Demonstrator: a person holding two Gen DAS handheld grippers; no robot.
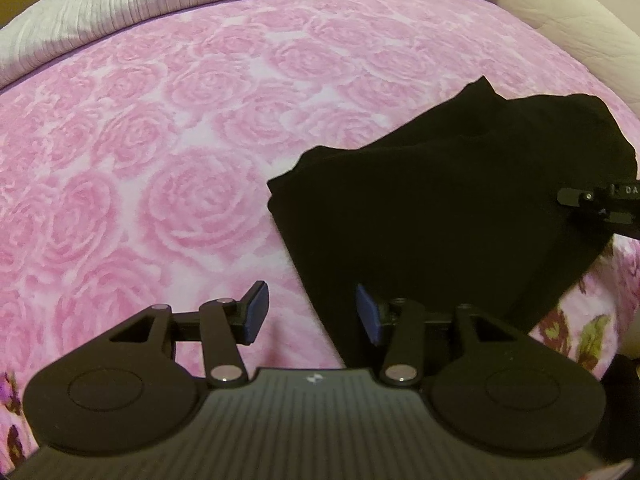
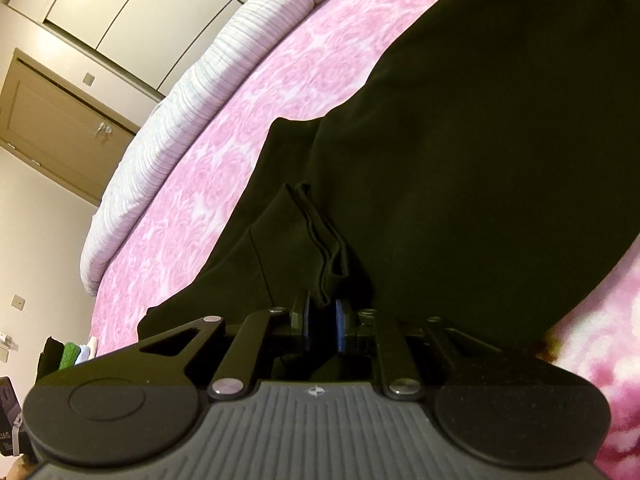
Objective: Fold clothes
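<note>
Black garment (image 1: 440, 208) pinched in right tongs (image 2: 323, 326), left tongs (image 1: 314, 314) spread beside it

surface: bed (image 1: 168, 128), pink rose-print cover | on it: black garment (image 1: 440, 216), folded; ribbed pale pillow (image 1: 120, 4) at far edge

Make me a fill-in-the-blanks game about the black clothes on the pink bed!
1. The black garment lies on a blanket printed with pink ____.
2. The left gripper has its fingers ____, holding nothing.
3. The right gripper is pinching a fold of the ____ garment.
4. At the far edge of the bed lies a ribbed ____ quilt.

Missing words: roses; open; black; white
</note>
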